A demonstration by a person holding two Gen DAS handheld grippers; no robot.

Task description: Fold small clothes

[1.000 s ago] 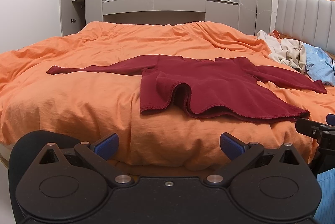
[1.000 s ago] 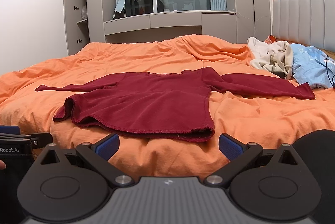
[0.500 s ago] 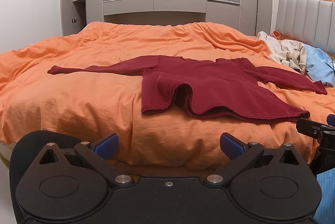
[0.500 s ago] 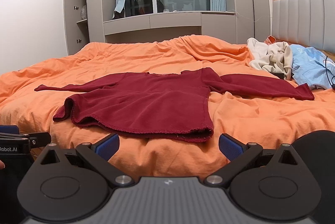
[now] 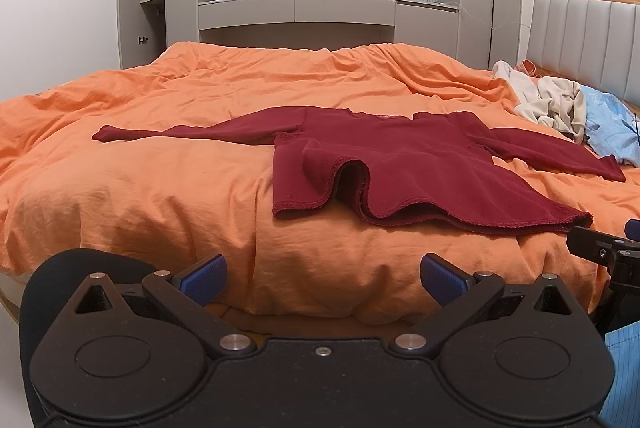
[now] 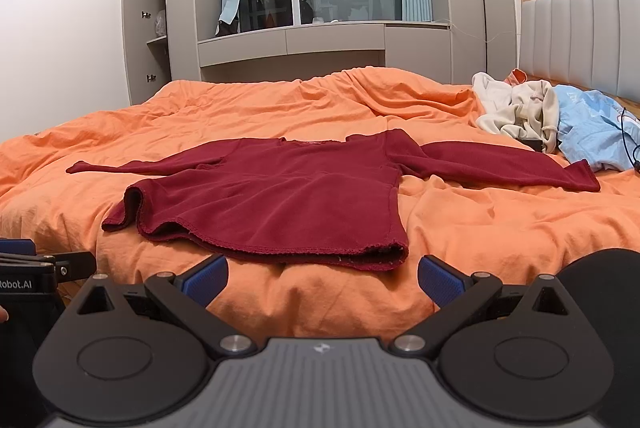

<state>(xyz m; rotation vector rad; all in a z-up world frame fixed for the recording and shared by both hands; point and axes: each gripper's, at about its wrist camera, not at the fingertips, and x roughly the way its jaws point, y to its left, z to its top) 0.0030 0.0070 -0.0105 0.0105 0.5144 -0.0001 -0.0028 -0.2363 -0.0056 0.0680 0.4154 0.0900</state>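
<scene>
Left wrist view: the left gripper [image 5: 322, 274] hangs wide apart and empty, the maroon long-sleeved top [image 5: 400, 168] spread ahead on the orange duvet [image 5: 160, 196]. The right gripper [image 6: 322, 274] likewise gapes. Best flatten the rumpled hem before folding sleeves.

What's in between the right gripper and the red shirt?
Only bare orange duvet: the right wrist view shows nothing else between the open right gripper and the red shirt's hem.
</scene>
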